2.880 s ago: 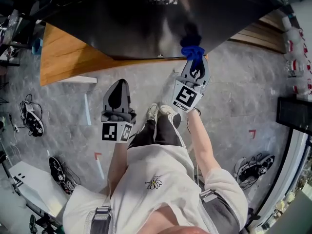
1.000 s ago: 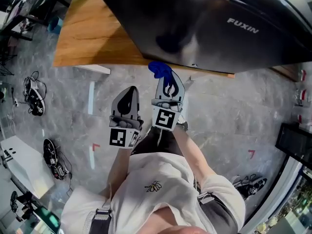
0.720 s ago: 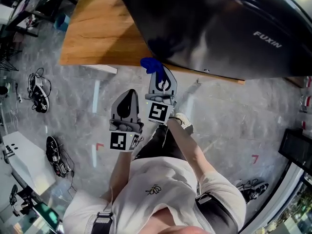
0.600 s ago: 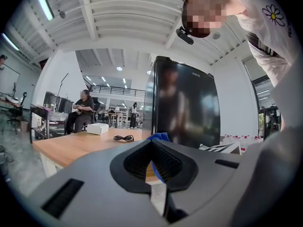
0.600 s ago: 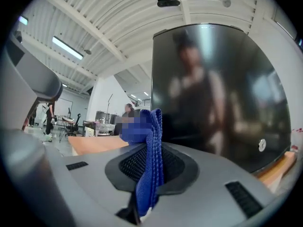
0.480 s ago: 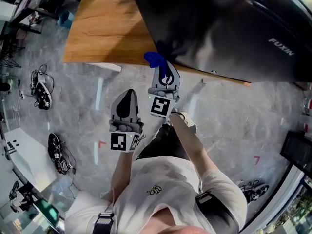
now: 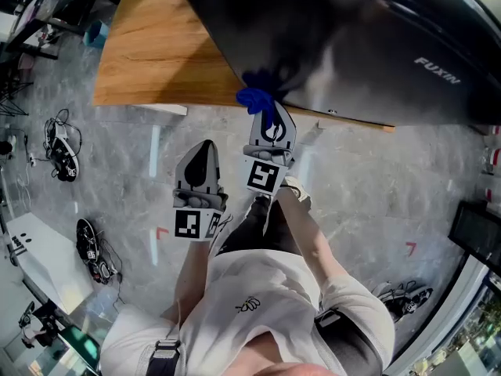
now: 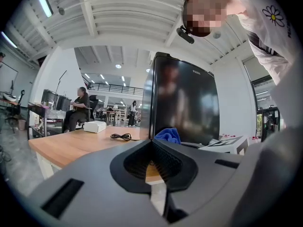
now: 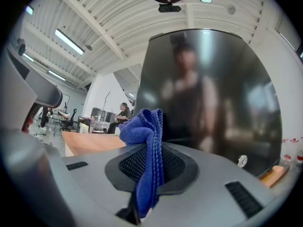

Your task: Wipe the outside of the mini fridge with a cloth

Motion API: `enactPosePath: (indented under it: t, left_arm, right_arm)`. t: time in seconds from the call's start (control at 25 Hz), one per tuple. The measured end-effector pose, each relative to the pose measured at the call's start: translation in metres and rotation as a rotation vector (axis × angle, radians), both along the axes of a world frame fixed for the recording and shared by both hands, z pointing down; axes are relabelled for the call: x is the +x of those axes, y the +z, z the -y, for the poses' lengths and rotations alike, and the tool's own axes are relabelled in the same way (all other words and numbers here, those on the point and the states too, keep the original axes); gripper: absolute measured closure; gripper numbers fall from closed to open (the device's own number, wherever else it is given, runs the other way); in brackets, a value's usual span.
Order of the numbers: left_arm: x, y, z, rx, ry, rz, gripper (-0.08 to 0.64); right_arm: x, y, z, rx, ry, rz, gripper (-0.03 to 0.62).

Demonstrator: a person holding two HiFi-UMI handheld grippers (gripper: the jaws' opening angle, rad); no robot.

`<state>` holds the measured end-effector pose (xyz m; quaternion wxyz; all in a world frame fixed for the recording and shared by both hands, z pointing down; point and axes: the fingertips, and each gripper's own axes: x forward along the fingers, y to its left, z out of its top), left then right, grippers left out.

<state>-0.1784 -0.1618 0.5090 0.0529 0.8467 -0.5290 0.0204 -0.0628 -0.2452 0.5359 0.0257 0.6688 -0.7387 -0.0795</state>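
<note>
Since the earlier frames, the right hand-held gripper [image 7: 264,113] has travelled left along the bottom edge of the mini fridge [image 7: 352,30] and now sits at the door's lower left corner. Its jaws are clamped on the blue cloth [image 7: 254,99], which bunches up past the tips. In the right gripper view the cloth [image 9: 147,141] stands directly between the gripper and the door, so the fridge lies straight ahead. Whether the fabric actually presses the surface cannot be told. The fridge stands upright on the wooden counter [image 7: 156,53], with its long axis vertical and most of the door stretching away to the right. The left hand-held gripper [image 7: 202,157] hangs nearer the person and further left, well short of the fridge, with its jaws together on nothing. The right one is therefore clearly the working side. The door is glossy black and mirror-like, with pale lettering near its top.
</note>
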Motion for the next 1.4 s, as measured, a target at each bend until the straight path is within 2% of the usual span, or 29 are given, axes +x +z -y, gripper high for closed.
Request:
enactPosePath:
  t: [0.24, 0.52, 0.6, 0.72, 0.76, 0.96, 1.4]
  left_arm:
    - [0.033, 0.000, 0.003, 0.002, 0.061, 0.009, 0.555]
    - [0.091, 0.002, 0.002, -0.003, 0.146, 0.012, 0.555]
    - [0.107, 0.003, -0.001, -0.007, 0.166, 0.009, 0.555]
    - [0.132, 0.005, -0.005, -0.009, 0.185, 0.006, 0.555]
    - [0.140, 0.005, -0.005, -0.009, 0.188, 0.003, 0.555]
    - [0.170, 0.003, -0.006, -0.006, 0.196, -0.008, 0.555]
    - [0.212, 0.006, -0.011, -0.024, 0.191, -0.028, 0.555]
  right_arm:
    - [0.051, -0.003, -0.022, -0.012, 0.060, -0.046, 0.531]
    - [0.125, -0.004, -0.043, -0.017, 0.148, -0.091, 0.531]
    - [0.146, -0.004, -0.049, -0.016, 0.175, -0.070, 0.531]
    - [0.178, -0.005, -0.057, 0.028, 0.241, 0.090, 0.531]
    - [0.189, -0.005, -0.059, 0.031, 0.258, 0.109, 0.531]
    - [0.231, -0.003, -0.064, 0.023, 0.289, 0.072, 0.531]
    - [0.321, 0.007, -0.080, -0.040, 0.402, 0.037, 0.531]
